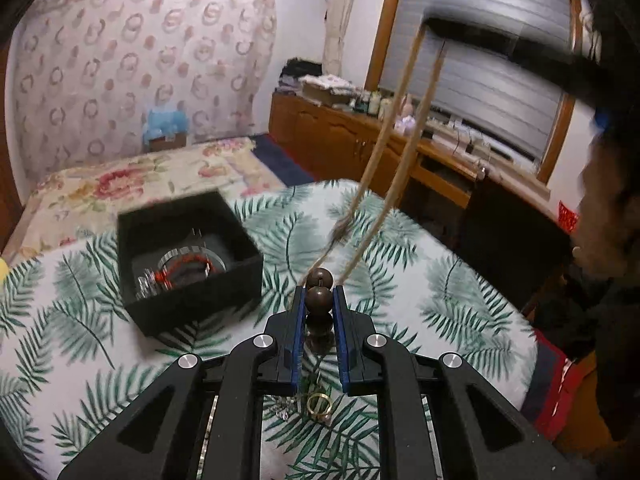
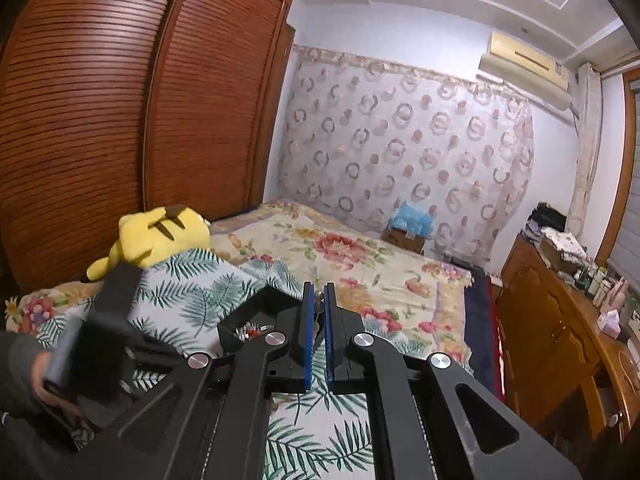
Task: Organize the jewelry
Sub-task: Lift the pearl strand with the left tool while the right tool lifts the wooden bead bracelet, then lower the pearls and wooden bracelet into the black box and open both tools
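Observation:
In the left wrist view my left gripper [image 1: 319, 296] is shut on a string of dark brown beads [image 1: 319, 297]. A tan cord [image 1: 394, 168] runs up from the beads to my right gripper [image 1: 444, 28], blurred at the upper right. An open black jewelry box [image 1: 188, 258] with a red bracelet [image 1: 182, 272] and silver pieces sits left of it on the leaf-print cloth [image 1: 400, 264]. A gold ring [image 1: 319, 404] lies on the cloth under the fingers. In the right wrist view my right gripper [image 2: 319, 292] is shut on the thin cord [image 2: 318, 312]; the box [image 2: 256, 316] shows behind its left finger.
A yellow plush toy [image 2: 156, 236] lies at the cloth's left. The left gripper [image 2: 108, 320] and the hand holding it show blurred at lower left. A flowered bed [image 2: 360, 256] is behind, and a wooden cabinet [image 2: 560, 320] with bottles stands on the right.

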